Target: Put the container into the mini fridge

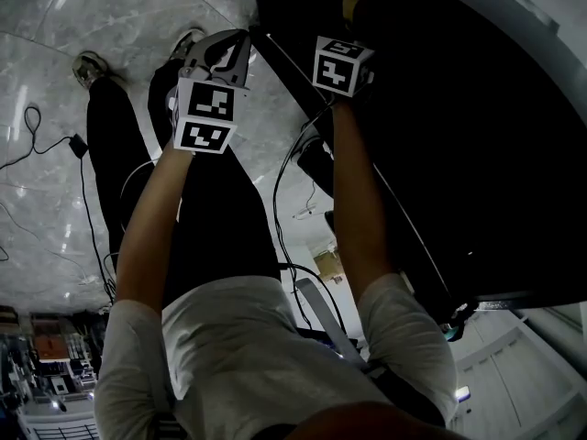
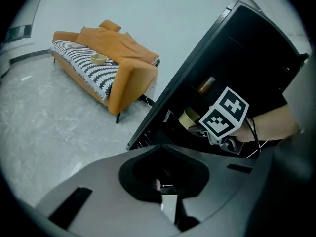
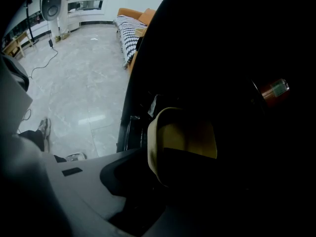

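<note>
Darkness fills most of the mini fridge (image 2: 247, 48), a black box standing open over a pale marble floor (image 2: 49, 112). The person stands right against it with both arms stretched forward.

The right claw (image 3: 182, 177) is pushed into the fridge's mouth, and its jaws are closed on the container (image 3: 180, 137), a cream-coloured cup-like tub with its rim towards the camera. Seen from the left gripper view, the container sits just inside the fridge's near edge, off the floor, carried in the claw and not visibly resting on anything. The marker cube (image 2: 224, 115) of that claw shows just behind it, with the person's forearm (image 2: 274, 125) running off to the right. Higher up inside the fridge is a small amber and red can or bottle (image 2: 206, 84); I cannot tell which.

The left claw (image 2: 161, 152) hangs outside the fridge, beside its near edge, with its grey jaws brought together at the tips and nothing between them.

Across the room is an orange sofa (image 2: 128, 78) with a striped cover, and a small pale bowl (image 2: 98, 59) lies on its seat. A standing fan (image 3: 52, 1) is further off. Black cables (image 1: 55, 145) trail over the floor beside the person's shoes (image 1: 89, 65).
</note>
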`<state>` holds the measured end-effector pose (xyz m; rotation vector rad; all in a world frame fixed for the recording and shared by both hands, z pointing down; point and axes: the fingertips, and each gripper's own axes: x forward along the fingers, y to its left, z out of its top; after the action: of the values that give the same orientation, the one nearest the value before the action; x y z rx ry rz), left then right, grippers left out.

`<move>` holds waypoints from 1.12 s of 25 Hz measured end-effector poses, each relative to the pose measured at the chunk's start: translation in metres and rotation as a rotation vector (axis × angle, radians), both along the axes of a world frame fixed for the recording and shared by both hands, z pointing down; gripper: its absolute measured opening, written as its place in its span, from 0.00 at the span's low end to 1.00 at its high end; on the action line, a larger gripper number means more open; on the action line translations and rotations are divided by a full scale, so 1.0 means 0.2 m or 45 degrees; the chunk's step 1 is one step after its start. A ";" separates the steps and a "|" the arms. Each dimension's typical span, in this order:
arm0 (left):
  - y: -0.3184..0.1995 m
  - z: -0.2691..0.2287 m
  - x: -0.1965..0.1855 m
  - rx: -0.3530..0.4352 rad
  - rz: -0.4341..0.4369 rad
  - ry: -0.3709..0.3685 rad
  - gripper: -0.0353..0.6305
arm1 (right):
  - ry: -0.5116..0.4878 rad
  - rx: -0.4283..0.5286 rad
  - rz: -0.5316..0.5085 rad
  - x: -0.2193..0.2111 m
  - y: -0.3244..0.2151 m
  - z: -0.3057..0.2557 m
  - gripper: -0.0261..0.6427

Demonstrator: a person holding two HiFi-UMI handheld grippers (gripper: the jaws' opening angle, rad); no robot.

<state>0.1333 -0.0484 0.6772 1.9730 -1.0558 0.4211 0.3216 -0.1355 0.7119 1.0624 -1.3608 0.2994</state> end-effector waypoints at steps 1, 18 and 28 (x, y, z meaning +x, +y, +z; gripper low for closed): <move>0.00 -0.01 -0.01 0.002 -0.004 -0.004 0.07 | 0.002 0.011 0.004 0.01 0.00 -0.01 0.25; 0.02 -0.36 -0.21 0.080 0.107 -0.060 0.07 | -0.121 0.281 0.193 -0.21 0.11 -0.49 0.17; 0.00 -0.85 -0.39 0.184 0.228 -0.074 0.07 | -0.503 0.486 0.375 -0.66 0.27 -1.02 0.10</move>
<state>0.0557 -0.0485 0.5072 2.2057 -0.9718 0.5134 0.1903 -0.0820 0.5075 1.5896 -1.6527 0.4993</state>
